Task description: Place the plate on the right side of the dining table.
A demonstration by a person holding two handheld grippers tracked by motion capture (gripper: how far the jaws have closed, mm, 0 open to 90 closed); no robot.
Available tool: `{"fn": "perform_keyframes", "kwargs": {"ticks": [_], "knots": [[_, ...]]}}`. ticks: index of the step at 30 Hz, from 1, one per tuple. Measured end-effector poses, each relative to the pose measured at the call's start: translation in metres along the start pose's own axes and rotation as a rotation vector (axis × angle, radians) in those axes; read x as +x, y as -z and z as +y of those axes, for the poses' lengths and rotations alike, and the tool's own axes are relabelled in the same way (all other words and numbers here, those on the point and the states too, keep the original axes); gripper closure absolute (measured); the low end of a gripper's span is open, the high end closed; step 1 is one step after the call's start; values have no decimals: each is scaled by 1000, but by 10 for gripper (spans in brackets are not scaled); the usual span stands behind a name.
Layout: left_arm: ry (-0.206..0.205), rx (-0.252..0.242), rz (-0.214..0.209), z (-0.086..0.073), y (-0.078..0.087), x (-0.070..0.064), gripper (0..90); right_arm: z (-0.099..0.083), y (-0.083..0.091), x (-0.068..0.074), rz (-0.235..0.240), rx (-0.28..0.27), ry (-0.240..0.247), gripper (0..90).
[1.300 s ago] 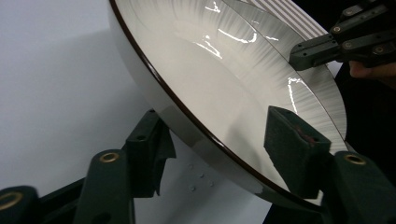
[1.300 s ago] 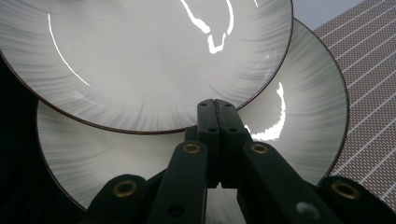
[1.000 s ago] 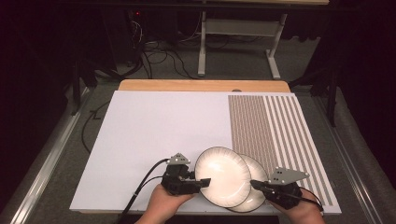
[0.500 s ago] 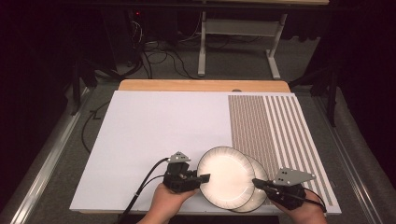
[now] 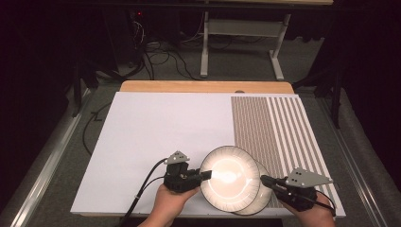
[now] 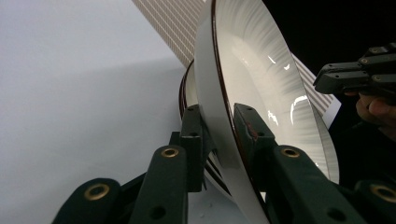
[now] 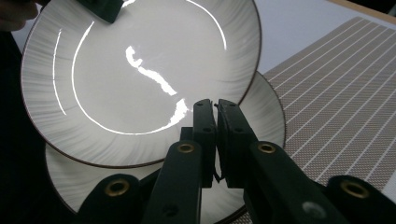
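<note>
Here the left gripper [image 5: 205, 175] is clenched on the rim of the upper plate [image 5: 230, 178]; in the left gripper view its two black jaws pinch that rim from both faces, and the plate [image 6: 261, 88] rises tilted, lifted off the one beneath. The right gripper [image 5: 265, 180] has its jaws pressed together with only a thin slit between them, its tip at the edge of the lower plate [image 5: 262, 195]; whether anything is pinched there I cannot tell.

Both plates are empty. The upper one [image 7: 140, 70] is round, shallow and glossy white, with fine radial ribbing on its broad rim and a thin dark brown line along the edge; bright glare streaks cross its well. The lower plate [image 7: 266, 116] matches it and lies flat under it, overlapped on its left.

The plates sit near the front edge of a smooth white board [image 5: 156, 127], beside a woven striped mat [image 5: 279, 127] of brown and white bands. A pale wooden tabletop [image 5: 203, 86] shows beyond.
</note>
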State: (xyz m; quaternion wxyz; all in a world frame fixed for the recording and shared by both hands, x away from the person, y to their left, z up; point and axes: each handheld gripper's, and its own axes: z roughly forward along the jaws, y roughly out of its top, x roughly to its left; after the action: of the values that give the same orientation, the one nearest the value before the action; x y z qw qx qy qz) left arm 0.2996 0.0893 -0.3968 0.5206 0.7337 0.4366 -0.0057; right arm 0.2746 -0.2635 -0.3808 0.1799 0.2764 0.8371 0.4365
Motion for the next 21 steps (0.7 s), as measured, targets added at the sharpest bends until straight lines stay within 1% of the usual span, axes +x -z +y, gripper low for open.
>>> {"fn": "perform_keyframes", "kwargs": {"ticks": [5, 8, 10, 13, 15, 16, 17, 19, 21], "knots": [[-9, -51, 4, 5, 7, 2, 783, -1, 5, -5, -31, -24, -23, 846], [-14, -80, 9, 7, 12, 5, 795, -1, 8, -9, -46, -37, -51, 808], [-20, -96, 19, 9, 15, 8, 799, -2, 10, -13, -54, -50, -69, 794], [-29, -119, 42, 12, 18, 12, 801, -3, 13, -17, -75, -63, -102, 745], [-29, -129, 59, 13, 20, 15, 801, -4, 16, -20, -103, -80, -113, 705], [-31, -139, 66, 14, 21, 16, 802, -4, 17, -21, -118, -88, -130, 683], [-34, -144, 74, 15, 22, 18, 801, -5, 19, -23, -134, -95, -133, 659], [-42, -160, 88, 18, 24, 20, 802, -6, 22, -25, -157, -108, -162, 632], [-52, -176, 104, 20, 26, 22, 803, -6, 25, -27, -179, -124, -167, 595]]}}
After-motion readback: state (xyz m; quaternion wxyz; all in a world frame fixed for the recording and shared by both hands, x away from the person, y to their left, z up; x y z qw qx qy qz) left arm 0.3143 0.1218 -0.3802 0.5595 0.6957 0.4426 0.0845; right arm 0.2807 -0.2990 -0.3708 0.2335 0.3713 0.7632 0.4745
